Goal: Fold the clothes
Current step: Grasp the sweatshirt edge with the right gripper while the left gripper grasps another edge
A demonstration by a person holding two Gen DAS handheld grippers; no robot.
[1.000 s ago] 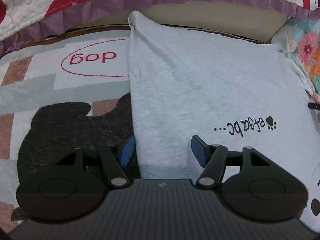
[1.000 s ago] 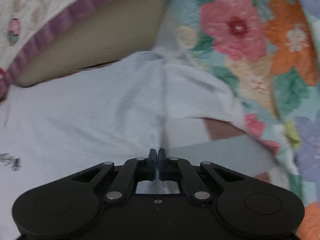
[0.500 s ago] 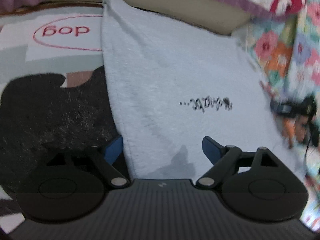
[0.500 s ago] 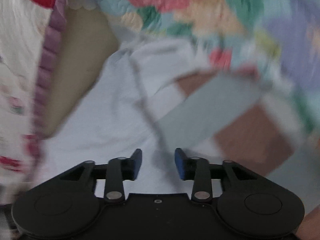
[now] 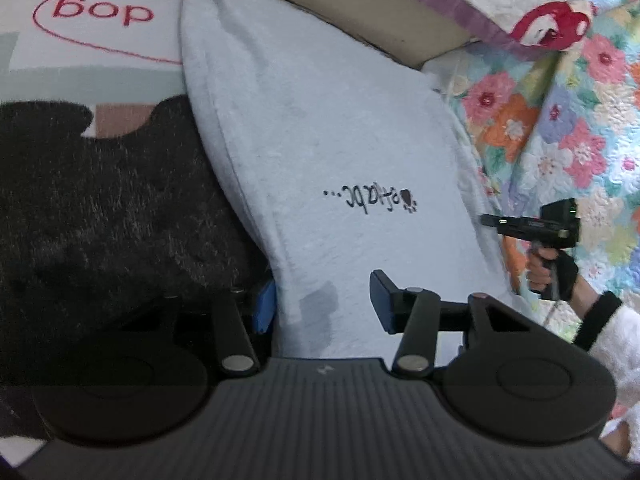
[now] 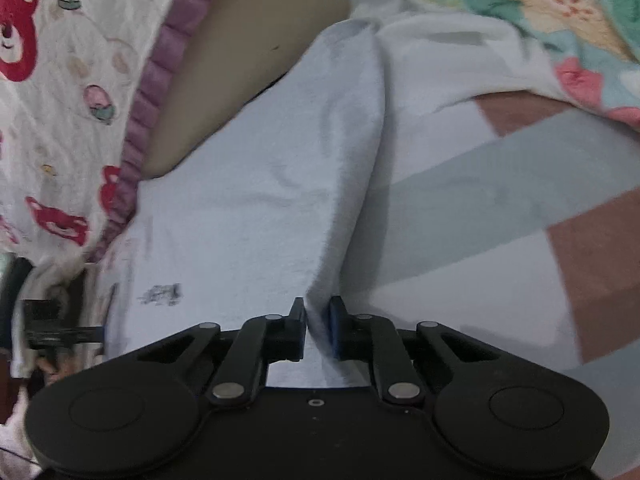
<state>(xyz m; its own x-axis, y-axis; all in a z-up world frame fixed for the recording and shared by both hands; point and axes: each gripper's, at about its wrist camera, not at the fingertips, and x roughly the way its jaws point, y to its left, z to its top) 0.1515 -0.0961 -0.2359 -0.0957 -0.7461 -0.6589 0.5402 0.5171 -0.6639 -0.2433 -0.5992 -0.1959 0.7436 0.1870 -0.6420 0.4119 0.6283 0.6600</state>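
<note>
Garment: pale blue shirt [image 5: 320, 128] with a small black script print [image 5: 370, 199], spread flat on a patterned rug [image 5: 80, 64]; long left edge lies over the rug's black dog shape [image 5: 100, 216], far end reaches the base under the frilled bedspread [image 6: 80, 80].
Left gripper [image 5: 324, 306]: jaws spread wide, straddling the shirt's near left edge; left pad off the cloth on the dog shape, right pad over the cloth; nothing pinched.
Right gripper [image 6: 318, 322]: clenched onto a raised ridge of the shirt's right edge; fabric tents upward from the shirt toward the pads.
Fold state: single layer visible around the print; sleeves or lower layers not discernible.
Risk 1: one-sided lift by the right gripper alone, likely to drag the shirt askew across the rug and skew any fold line.
Risk 2: thin pinch near the pad tips; possible slip-out under pull.
Risk 3: left closure at present straddle, liable to catch rug pile with the hem or miss the edge.
Risk 4: far end snagging on the bedspread frill.
</note>
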